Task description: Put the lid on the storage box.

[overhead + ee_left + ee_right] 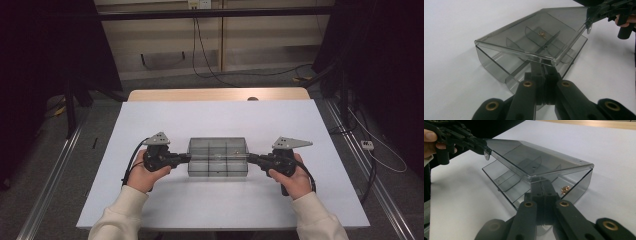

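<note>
A smoky clear plastic compartment box (218,169) sits mid-table, its hinged lid (529,32) (536,155) tilted up off the base (491,62) (579,185). My left gripper (189,157) (543,65) is shut on the lid's left end, and it also appears far off (486,151) in the right gripper view. My right gripper (248,157) (541,181) is shut on the lid's right end, seen from across (587,25) in the left gripper view. A small brass-coloured piece (541,33) (565,188) lies in one compartment.
The box rests on a white table top (220,120) with a wooden strip (215,94) along the far edge, where a small dark object (253,98) lies. Cables (380,155) trail on the floor to the right. Both hands wear cream sleeves (320,220).
</note>
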`<control>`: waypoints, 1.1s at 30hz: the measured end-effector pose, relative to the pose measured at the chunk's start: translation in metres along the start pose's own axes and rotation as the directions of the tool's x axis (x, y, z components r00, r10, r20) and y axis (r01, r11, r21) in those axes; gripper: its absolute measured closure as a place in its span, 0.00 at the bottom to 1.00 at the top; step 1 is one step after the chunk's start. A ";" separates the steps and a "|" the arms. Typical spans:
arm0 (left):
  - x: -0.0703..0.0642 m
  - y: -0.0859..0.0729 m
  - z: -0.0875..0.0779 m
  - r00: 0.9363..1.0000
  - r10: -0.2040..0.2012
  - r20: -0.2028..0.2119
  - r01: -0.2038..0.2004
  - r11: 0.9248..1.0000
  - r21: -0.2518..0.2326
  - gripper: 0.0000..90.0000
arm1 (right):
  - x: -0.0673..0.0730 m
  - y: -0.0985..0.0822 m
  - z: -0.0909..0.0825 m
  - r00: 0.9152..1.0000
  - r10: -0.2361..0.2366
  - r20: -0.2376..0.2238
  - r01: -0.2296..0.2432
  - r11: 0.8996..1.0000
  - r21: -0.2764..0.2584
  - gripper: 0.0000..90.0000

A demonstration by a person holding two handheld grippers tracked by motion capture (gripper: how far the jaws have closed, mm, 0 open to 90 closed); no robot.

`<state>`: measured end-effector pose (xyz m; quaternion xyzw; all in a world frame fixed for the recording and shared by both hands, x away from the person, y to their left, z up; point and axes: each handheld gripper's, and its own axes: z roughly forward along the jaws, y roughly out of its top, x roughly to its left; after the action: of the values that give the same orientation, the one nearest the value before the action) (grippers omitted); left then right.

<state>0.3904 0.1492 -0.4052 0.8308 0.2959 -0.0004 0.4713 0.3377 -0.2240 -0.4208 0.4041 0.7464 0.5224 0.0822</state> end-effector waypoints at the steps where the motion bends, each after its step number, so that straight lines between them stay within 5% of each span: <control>1: 0.000 0.000 0.000 1.000 0.000 0.000 0.000 1.000 0.003 0.99 | 0.000 0.000 0.000 1.000 -0.005 0.003 0.005 1.000 0.002 1.00; 33: -0.006 -0.009 -0.001 1.000 0.005 0.010 -0.006 1.000 0.025 0.99 | 0.005 -0.009 -0.003 1.000 -0.024 -0.001 0.024 0.999 0.032 1.00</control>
<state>0.3804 0.1504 -0.4100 0.8375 0.2912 -0.0070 0.4622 0.3282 -0.2236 -0.4254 0.3964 0.7594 0.5095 0.0816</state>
